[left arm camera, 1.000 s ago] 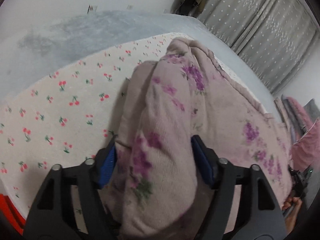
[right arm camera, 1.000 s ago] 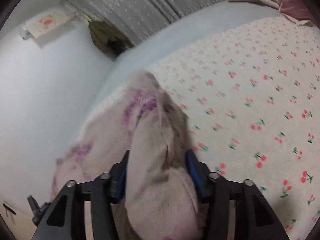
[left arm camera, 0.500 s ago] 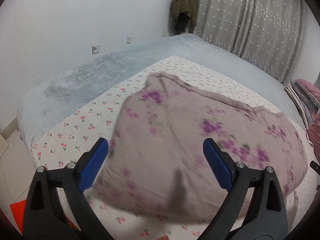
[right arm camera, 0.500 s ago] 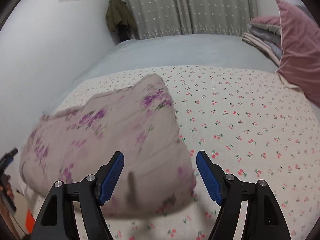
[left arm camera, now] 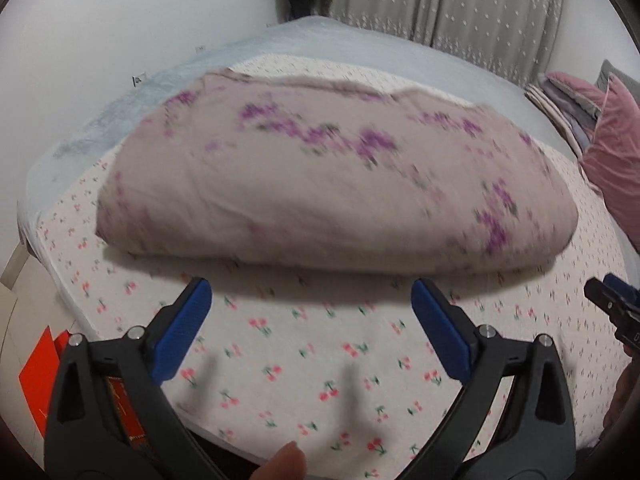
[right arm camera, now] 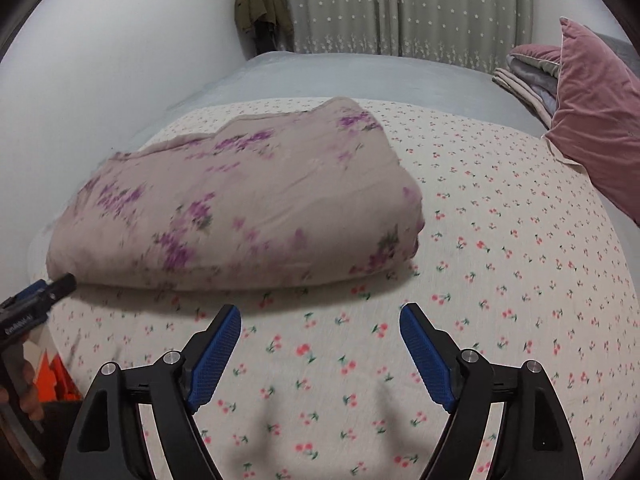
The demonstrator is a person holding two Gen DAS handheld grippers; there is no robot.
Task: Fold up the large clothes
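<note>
Left wrist view blurs the folded garment (left arm camera: 320, 184); both grippers' jaws have just been opening, nothing between.

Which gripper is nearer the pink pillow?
Right. The right gripper hangs over the cherry-print sheet on the pink pillow side; the left gripper is past the folded floral garment's far end.

We see a bare strip of cherry-print sheet (right arm camera: 500, 288) in front of us, free to cross. Ahead, the folded floral garment (left arm camera: 320, 188) bulks across the way; to its right the sheet runs open toward the pink pillow (right arm camera: 592, 120) and stacked bedding (right arm camera: 528, 76).
</note>
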